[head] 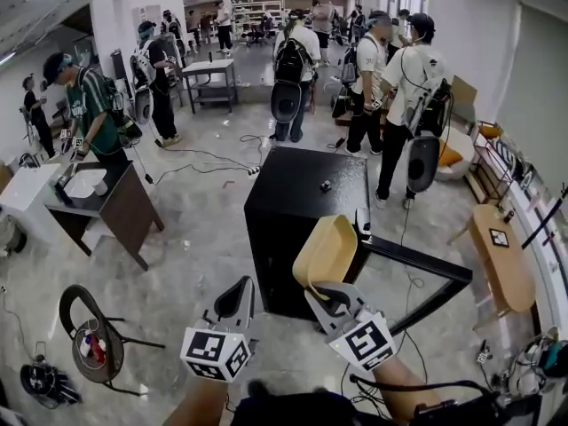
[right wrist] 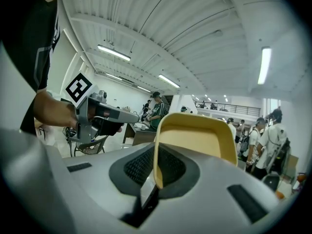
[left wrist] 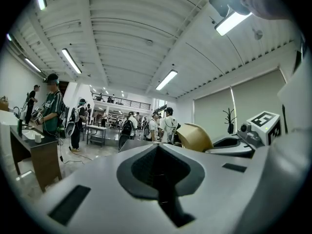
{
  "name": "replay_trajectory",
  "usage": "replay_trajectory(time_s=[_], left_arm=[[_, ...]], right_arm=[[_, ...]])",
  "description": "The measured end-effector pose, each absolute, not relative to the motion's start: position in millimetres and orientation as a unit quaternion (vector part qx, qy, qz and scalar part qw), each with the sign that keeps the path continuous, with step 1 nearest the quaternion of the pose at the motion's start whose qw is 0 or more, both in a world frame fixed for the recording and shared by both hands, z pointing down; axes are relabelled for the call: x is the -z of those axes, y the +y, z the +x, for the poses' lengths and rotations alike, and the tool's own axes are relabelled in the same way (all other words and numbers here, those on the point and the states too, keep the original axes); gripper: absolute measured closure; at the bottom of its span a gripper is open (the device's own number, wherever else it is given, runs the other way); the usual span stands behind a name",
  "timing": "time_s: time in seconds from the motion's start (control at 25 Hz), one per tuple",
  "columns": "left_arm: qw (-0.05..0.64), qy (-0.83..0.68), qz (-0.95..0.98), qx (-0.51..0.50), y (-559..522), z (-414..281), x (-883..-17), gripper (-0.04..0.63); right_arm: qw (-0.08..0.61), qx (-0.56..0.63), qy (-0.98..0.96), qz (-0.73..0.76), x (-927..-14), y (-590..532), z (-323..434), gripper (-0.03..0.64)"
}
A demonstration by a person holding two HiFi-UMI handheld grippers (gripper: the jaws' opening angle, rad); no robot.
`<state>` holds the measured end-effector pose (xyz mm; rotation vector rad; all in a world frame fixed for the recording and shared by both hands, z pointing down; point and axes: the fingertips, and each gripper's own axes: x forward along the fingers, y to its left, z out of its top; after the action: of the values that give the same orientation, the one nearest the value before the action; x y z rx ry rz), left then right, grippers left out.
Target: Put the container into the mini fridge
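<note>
Yellow plastic container (head: 327, 251): tilted, in the air over the front edge of the black box-shaped mini fridge (head: 293, 198) | fridge door (head: 417, 273): swung open to the right | right gripper (head: 330, 293): jaws pinching the container's rim | left gripper (head: 234, 302): jaws pressed together, nothing between them, just beside the right gripper

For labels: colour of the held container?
The container is pale yellow, clearest in the right gripper view.

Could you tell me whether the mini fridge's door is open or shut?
Open. In the head view the door stands swung out from the mini fridge, well clear of its front.
</note>
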<state>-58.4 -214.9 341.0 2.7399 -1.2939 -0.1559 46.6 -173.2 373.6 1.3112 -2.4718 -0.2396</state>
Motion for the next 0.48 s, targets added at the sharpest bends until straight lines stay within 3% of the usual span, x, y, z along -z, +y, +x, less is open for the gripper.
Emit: replay_trajectory(time_s=[0.48], left_arm=[[0.058, -0.383, 0.921, 0.034, -253.3, -85.9, -367.5, 0.586]], right_arm=[[0.207, 0.064, -0.859, 0.465, -415.2, -199.1, 11.2, 0.592]])
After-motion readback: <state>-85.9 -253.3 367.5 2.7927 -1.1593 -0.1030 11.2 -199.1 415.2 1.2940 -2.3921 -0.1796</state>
